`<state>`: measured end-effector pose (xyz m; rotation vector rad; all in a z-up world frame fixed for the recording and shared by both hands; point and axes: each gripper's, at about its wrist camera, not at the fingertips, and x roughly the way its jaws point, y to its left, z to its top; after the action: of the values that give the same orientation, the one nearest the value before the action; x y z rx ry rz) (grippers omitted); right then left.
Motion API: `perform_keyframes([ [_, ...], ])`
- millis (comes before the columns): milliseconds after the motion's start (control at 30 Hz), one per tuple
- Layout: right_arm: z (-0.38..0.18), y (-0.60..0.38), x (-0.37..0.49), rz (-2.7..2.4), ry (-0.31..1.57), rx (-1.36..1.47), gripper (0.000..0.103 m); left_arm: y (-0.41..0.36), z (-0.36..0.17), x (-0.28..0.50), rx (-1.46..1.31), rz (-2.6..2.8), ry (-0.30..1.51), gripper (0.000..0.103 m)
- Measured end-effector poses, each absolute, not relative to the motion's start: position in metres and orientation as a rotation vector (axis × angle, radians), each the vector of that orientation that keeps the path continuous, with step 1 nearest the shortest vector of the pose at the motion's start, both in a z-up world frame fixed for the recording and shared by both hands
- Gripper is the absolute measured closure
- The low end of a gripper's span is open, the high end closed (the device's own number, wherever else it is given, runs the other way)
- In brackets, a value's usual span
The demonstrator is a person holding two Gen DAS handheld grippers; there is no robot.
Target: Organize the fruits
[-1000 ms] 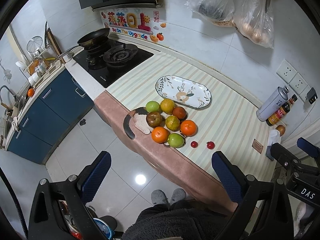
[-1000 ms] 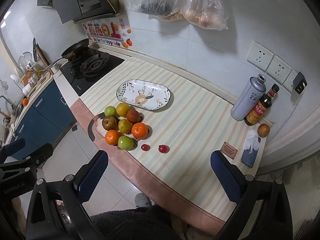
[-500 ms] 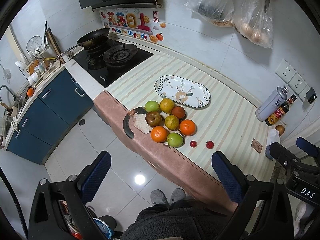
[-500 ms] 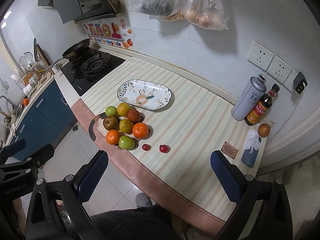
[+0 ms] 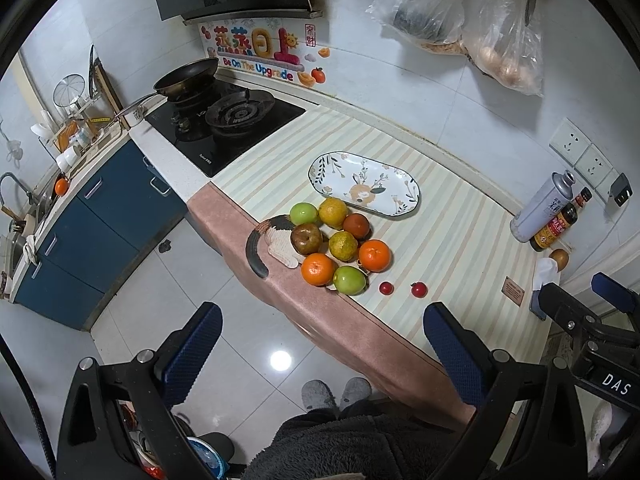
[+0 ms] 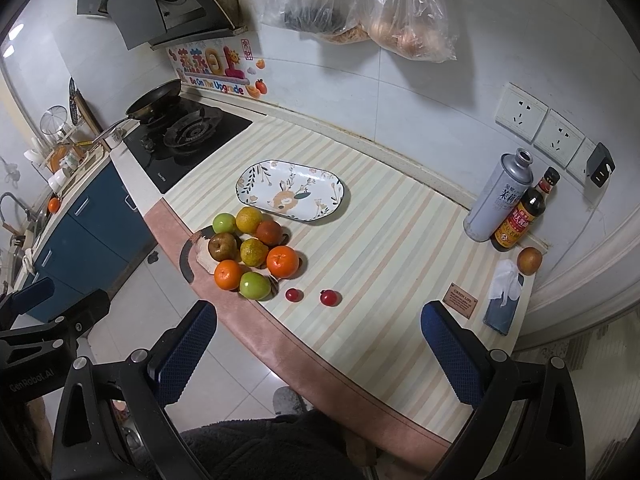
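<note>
A cluster of eight round fruits is seen heaped on a small cat-shaped woven mat near the front edge of the table: two glossy green apples, two bright orange mandarins, two yellow-green citrus fruits, a brown russet pear and a dark red-orange fruit. The heap lies just in front of the oval white ceramic plate with a floral and deer print, which holds nothing, so the plate is judged to be where the fruits are meant to go. Two small red cherry-like fruits lie apart from the heap, to its right, on the striped cloth. A further brown round fruit sits well to the right of the plate, beside a dark sauce bottle and a grey metal canister. A black gas hob with a frying pan stands to the left of the plate.

The left gripper and the right gripper are held back from the table edge, well apart from all fruit; the blue padded fingers of both are spread wide and released, nothing being grasped. No sorting is judged to have begun.
</note>
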<state>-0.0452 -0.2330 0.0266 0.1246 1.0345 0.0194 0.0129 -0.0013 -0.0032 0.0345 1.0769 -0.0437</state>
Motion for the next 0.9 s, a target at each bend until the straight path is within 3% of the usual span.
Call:
perform_keyframes([
  [600, 0.028, -0.232, -0.048, 0.032, 1.017, 0.164, 0.0, -0.01, -0.002, 0.02, 0.021, -0.035, 1.072, 0.0],
  [900, -0.045, -0.251, 0.014, 0.169, 1.048, 0.41, 0.0, 0.022, -0.044, 0.071, -0.022, 0.162, 1.037, 0.0],
])
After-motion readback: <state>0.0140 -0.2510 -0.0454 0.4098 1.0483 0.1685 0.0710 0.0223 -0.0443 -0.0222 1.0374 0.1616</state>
